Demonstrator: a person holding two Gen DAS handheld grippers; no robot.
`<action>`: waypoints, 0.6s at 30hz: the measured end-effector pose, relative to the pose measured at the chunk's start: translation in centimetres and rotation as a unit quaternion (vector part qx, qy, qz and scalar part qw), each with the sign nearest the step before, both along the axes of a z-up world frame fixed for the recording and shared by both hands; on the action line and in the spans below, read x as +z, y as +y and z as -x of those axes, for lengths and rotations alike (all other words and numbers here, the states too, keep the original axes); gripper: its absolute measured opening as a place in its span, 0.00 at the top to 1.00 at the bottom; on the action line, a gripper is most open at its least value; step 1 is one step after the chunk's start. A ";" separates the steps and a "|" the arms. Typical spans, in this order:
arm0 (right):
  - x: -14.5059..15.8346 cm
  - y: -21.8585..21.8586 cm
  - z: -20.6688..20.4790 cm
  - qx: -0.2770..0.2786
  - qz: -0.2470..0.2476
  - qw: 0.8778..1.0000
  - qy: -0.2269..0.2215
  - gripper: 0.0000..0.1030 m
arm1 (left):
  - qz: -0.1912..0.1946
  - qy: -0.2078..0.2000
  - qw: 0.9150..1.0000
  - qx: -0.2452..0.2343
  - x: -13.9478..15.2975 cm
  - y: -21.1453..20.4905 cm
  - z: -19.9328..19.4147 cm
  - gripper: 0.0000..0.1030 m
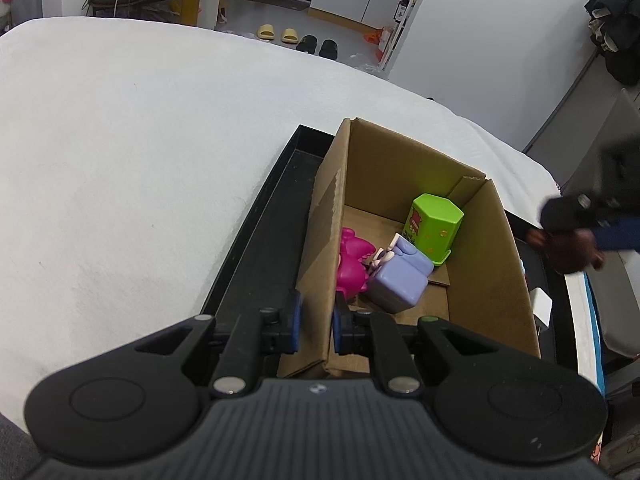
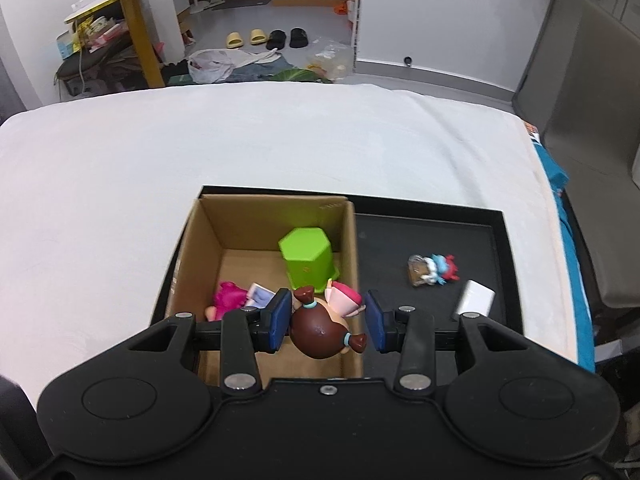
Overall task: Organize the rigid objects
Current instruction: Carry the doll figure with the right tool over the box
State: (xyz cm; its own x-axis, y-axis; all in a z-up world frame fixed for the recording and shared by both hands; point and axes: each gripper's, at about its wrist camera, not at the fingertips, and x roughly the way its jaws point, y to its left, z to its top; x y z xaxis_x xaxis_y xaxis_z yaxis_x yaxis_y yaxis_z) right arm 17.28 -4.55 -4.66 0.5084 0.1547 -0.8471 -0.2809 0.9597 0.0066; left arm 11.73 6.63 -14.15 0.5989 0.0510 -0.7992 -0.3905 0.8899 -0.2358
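Right tool (image 2: 326, 320) holds a brown-haired doll (image 2: 320, 330) over the cardboard box (image 2: 192, 248); left tool (image 1: 316, 322) clamps its wall.

In my right wrist view the cardboard box (image 2: 268, 216) sits in the left part of the tray (image 2: 424, 236), which lies on the cloth-covered table (image 2: 280, 136). Inside the box, a hexagonal container (image 2: 306, 258) stands at the back right; a toy block (image 2: 258, 294) and a figure (image 2: 228, 296) lie at lower left. My right gripper (image 2: 326, 320) carries a doll (image 2: 320, 330) over the box's near right corner. Right of the box, a small figurine (image 2: 432, 270) and a flat card (image 2: 476, 298) lie on the tray.
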 end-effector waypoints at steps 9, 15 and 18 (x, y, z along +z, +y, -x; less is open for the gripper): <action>-0.1 3.7 -0.5 0.038 0.001 0.999 -0.003 0.61 | 0.001 0.000 1.000 0.001 -0.1 0.0 0.0 0.86; -0.4 5.2 -1.1 0.052 0.006 0.999 -0.008 0.61 | 0.001 0.000 1.000 0.001 -0.2 0.0 0.0 0.86; -0.6 5.6 -1.5 0.054 0.007 0.998 -0.016 0.61 | 0.001 -0.001 1.000 0.001 -0.2 0.0 0.0 0.86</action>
State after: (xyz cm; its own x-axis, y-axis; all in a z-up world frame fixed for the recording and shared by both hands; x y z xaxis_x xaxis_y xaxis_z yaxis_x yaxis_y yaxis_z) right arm 18.74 1.08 -5.23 0.5155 0.1978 -0.8338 -0.3827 0.9237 -0.0175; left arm 11.73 6.62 -14.32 0.5997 0.0501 -0.7986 -0.3915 0.8888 -0.2383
